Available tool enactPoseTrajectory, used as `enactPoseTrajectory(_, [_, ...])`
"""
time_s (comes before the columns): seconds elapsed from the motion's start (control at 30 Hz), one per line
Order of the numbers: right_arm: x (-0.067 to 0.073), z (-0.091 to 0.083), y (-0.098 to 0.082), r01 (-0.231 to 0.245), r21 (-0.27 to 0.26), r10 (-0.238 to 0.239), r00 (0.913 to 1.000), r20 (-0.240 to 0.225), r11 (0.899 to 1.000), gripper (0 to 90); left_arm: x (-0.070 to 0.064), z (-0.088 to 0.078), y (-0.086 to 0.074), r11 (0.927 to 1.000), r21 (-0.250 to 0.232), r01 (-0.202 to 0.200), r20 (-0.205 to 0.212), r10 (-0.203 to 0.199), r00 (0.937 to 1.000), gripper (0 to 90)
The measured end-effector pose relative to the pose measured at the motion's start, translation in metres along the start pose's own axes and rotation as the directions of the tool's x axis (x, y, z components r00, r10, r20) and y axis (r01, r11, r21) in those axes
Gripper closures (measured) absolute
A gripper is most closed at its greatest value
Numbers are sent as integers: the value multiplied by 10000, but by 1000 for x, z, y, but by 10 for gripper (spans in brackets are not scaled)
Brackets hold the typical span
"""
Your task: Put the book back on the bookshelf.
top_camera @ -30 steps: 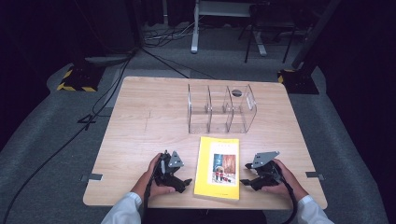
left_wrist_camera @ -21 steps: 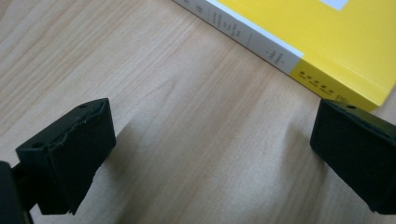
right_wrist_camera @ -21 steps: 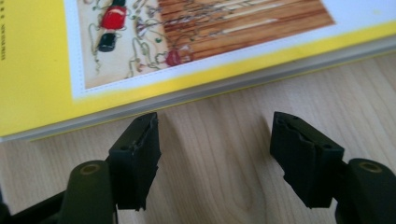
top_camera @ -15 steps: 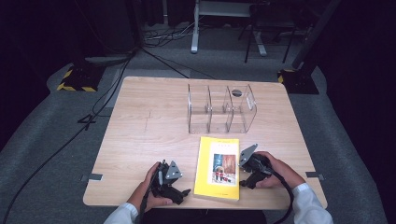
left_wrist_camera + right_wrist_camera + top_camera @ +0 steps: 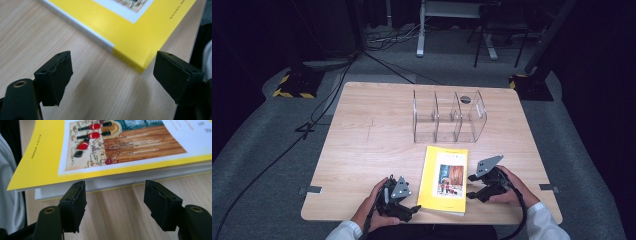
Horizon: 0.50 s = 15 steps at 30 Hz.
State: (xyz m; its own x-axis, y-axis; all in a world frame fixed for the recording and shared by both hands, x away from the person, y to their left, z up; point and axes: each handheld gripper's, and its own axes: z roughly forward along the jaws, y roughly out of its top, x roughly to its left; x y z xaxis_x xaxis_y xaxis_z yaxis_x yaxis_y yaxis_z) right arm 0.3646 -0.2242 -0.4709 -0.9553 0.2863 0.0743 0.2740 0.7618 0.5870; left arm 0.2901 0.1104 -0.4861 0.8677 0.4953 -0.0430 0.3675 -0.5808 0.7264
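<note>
Yellow book [image 5: 444, 179] lies flat, cover up, on the near half of the wooden table [image 5: 362, 150], its long edges running away from the person and its near end just short of the table's front edge. In the right gripper view the page block [image 5: 120, 182] faces the jaws, the cover overhanging it slightly; that open side gives a lip to get under, which is probably why the right gripper [image 5: 475, 186] comes at it low and sideways. Its jaws stand spread apart, holding nothing, level with the page edges and just beside them. The left gripper [image 5: 411, 210] sits at the opposite side, by the near spine corner [image 5: 140, 67]; jaws also released and wide, corner between them but apart from both pads. Placement reads as bracketing the book from both long sides, likely to lift or tip it upright. Beyond the book, well apart, a clear acrylic divider rack [image 5: 448, 116] stands with its slots open, the plausible destination. A dark round hole [image 5: 465, 99] shows in the tabletop behind the rack.
</note>
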Motion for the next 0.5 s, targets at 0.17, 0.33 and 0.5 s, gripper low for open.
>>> enactPoseTrajectory(0.17, [6, 3, 6, 252, -122, -251, 9997, 50, 9996, 350, -20, 9, 14, 9976, -3, -688, 313, 687, 9971, 161])
enactPoseTrajectory(0.33, [11, 3, 11, 172, -424, -163, 9997, 206, 9990, 349, -38, 25, 21, 9889, 504, -1397, 451, 1375, 9895, 163])
enactPoseTrajectory(0.5, [12, -1, 16, -186, -1152, 214, 9995, 226, 9932, 349, -43, 34, 25, 9880, 503, -1458, 196, 1450, 9892, 159])
